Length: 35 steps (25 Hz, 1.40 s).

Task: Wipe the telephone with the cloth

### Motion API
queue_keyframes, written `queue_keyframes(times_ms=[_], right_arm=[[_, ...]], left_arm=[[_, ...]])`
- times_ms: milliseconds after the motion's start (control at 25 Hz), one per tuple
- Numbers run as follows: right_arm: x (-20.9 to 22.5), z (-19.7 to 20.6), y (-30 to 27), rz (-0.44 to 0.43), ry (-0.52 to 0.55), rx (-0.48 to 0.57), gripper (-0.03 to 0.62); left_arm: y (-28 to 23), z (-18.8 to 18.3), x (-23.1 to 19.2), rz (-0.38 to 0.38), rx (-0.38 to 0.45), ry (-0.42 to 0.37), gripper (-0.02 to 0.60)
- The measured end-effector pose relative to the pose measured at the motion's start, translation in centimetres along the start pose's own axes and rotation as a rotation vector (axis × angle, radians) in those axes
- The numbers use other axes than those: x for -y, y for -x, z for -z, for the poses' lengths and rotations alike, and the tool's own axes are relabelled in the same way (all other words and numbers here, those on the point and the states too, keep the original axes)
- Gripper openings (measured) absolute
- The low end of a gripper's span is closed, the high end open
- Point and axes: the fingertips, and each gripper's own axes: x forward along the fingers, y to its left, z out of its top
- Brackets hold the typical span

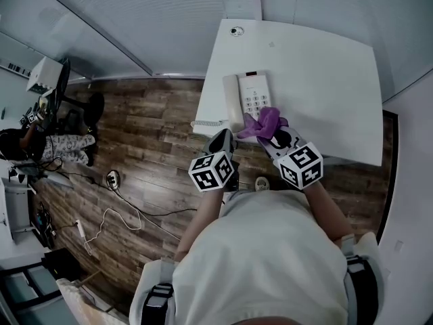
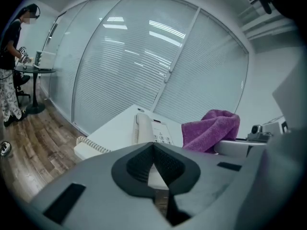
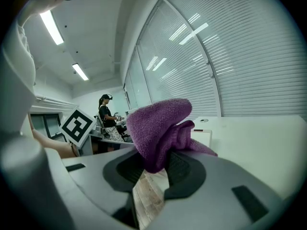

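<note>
we see the right gripper (image 3: 157, 164) clamped on the purple cloth (image 3: 158, 121), which is bunched up above its jaws. left gripper (image 2: 153, 150) is fully closed with nothing in it. the white telephone (image 1: 249, 97) is on the table (image 1: 325, 73) just ahead of both grippers, left of the cloth.

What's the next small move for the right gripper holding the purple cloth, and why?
Probably ease the right gripper forward and down, laying the cloth on the keypad of the telephone. Its jaws are clamped on the cloth, which sits bunched at the telephone's near edge, keys still uncovered.
</note>
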Motion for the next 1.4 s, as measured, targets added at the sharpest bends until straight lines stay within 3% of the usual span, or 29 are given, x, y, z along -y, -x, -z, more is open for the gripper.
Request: queue_keyframes(times_ms=[920, 1400], right_arm=[[-12.0, 1.8, 3.8, 0.104, -0.038, 0.073, 0.115], [-18.2, 4.7, 6.6, 0.104, -0.042, 0.063, 0.115]], left_arm=[[12.8, 3.7, -1.5, 0.109, -0.039, -0.050, 0.020], [19.5, 7.2, -2.2, 0.112, -0.036, -0.007, 0.020]])
